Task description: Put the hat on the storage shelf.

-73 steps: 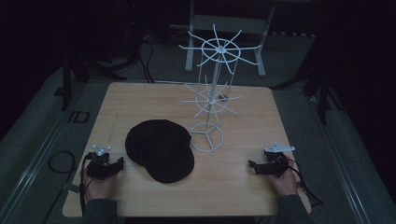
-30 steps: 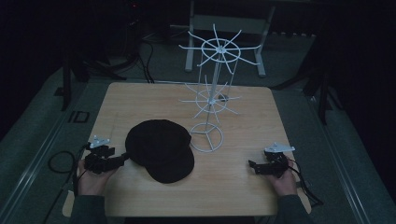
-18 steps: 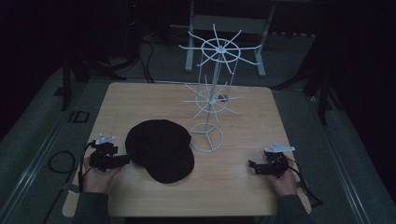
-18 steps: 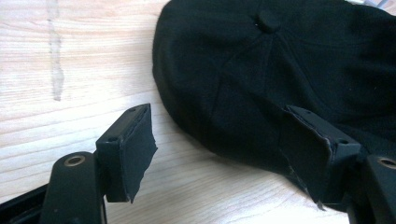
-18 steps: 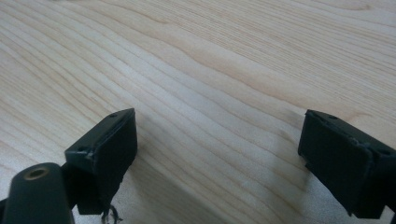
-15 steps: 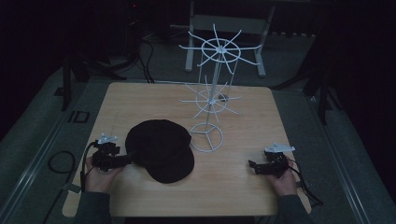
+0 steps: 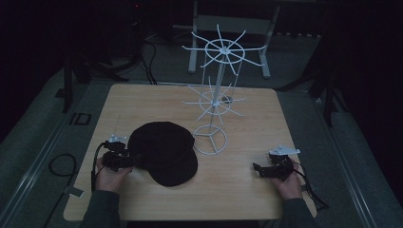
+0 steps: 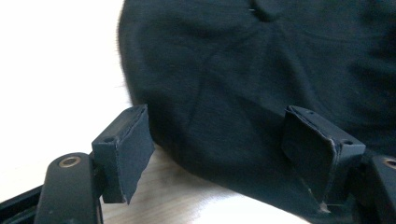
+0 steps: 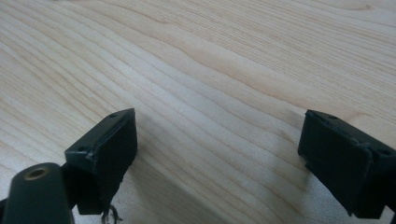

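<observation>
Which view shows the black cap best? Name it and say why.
The high view: the whole black cap lies on the wooden table beside the white wire rack, with the left gripper at its edge. The left gripper view shows just part of its fabric between open jaws. The right gripper view shows bare wood.

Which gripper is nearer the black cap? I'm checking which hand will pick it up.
Left. The left gripper is at the black cap's left edge, jaws open toward the fabric. The right gripper rests open near the table's right side, well apart from it.
</observation>
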A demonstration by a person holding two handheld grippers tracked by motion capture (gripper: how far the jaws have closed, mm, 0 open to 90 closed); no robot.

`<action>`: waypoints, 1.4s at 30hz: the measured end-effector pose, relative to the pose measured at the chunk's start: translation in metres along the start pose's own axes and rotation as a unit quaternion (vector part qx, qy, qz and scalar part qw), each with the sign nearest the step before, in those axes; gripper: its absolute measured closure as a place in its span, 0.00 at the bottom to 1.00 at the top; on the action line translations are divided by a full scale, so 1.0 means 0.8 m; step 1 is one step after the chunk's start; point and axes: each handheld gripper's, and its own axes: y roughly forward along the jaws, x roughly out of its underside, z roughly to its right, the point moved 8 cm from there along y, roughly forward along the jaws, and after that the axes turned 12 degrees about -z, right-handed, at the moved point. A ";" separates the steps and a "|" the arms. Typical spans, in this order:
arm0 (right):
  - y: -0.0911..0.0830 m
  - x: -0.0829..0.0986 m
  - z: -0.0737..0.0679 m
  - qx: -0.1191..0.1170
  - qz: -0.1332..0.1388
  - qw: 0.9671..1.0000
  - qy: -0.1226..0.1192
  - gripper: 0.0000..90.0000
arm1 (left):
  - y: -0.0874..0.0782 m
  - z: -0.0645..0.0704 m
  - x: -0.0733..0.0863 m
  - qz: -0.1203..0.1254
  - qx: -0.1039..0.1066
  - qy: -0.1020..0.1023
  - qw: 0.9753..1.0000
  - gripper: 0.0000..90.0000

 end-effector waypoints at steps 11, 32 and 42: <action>0.000 0.000 0.000 0.000 0.000 1.000 0.000 0.13 | 0.035 -0.005 -0.009 -0.045 -0.043 -0.019 0.998 0.31; 0.000 0.000 0.000 0.000 0.000 1.000 0.000 0.13 | 0.051 -0.006 -0.026 -0.044 -0.046 -0.080 0.995 0.84; 0.000 0.000 0.000 0.000 -0.001 1.000 0.000 0.13 | 0.035 0.001 -0.033 -0.010 0.007 -0.076 0.997 0.87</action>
